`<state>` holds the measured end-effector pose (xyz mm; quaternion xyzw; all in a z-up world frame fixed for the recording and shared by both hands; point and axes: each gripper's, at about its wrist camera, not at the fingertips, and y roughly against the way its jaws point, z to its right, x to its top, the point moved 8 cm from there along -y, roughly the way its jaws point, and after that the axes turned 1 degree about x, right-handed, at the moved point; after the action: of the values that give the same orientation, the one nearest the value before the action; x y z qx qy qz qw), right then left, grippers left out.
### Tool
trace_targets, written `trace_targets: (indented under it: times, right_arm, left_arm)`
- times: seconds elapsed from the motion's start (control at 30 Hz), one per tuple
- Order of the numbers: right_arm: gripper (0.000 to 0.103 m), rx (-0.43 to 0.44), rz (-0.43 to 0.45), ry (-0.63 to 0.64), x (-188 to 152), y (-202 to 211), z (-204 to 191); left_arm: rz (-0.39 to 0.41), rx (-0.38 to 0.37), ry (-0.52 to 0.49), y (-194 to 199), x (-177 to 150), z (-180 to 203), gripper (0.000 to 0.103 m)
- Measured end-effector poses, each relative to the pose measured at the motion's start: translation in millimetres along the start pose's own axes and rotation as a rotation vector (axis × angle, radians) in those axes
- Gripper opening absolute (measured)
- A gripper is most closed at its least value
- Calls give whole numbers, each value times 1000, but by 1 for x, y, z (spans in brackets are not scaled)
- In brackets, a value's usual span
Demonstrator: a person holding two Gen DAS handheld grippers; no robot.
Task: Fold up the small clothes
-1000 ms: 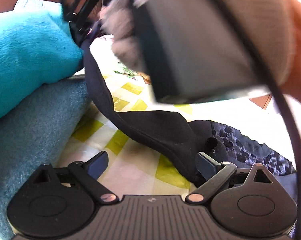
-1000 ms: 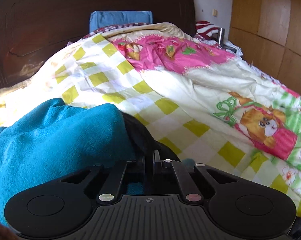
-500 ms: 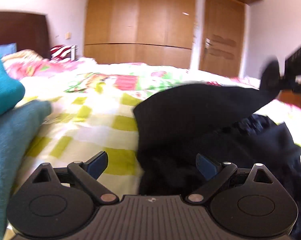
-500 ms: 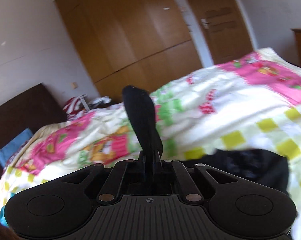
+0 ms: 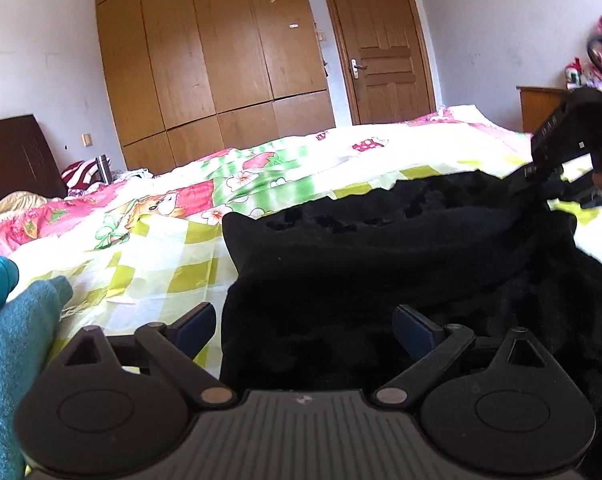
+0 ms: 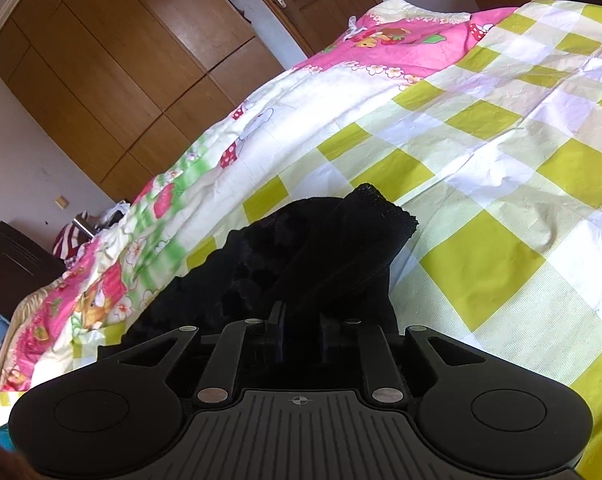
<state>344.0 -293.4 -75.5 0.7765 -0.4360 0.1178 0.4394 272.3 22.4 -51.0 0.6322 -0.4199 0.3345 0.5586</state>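
Teal towels (image 5: 9,340) at bedspread's (image 5: 161,264) left edge. Left gripper (image 5: 305,326): jaws wide apart, over near edge of black garment (image 5: 381,264), not pinching it. Garment heaped mid-bedspread. Right gripper (image 6: 299,330): jaws opening, narrow gap, black cloth between them; contact with pads probably gone, view too dark.

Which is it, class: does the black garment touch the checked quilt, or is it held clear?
Touching. In the right wrist view the black garment lies spread on the checked quilt, its lace edge resting flat with no gap beneath.
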Motion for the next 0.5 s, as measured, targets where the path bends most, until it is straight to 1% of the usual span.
trace_targets:
  times: [0.03,0.07,0.1,0.17,0.27,0.37,0.43,0.5]
  right_arm:
    - [19,1,-3,-16,1,-2,1]
    - [19,-6,-15,-21,0,-4,1]
    - [19,-11,-30,-16,-2,-7,0]
    - [19,2,-38,15,-7,-8,-10]
    - [19,0,-42,76,-13,-8,-23]
    - [20,9,-46,103,-14,-10,-31]
    - [22,4,-51,111,-13,-13,-33]
    - [24,3,-55,109,-12,-15,-35]
  left_arm:
    - [-1,0,30,-3,5,-5,103]
    - [5,17,53,-8,9,-10,103]
    - [14,47,48,-13,13,-13,103]
    - [34,85,-18,-21,18,-16,103]
    - [67,84,-103,-22,17,-16,103]
    - [44,111,-205,-33,11,-11,103]
    - [35,80,-270,-37,5,-3,103]
    - [33,89,-343,-42,0,5,103]
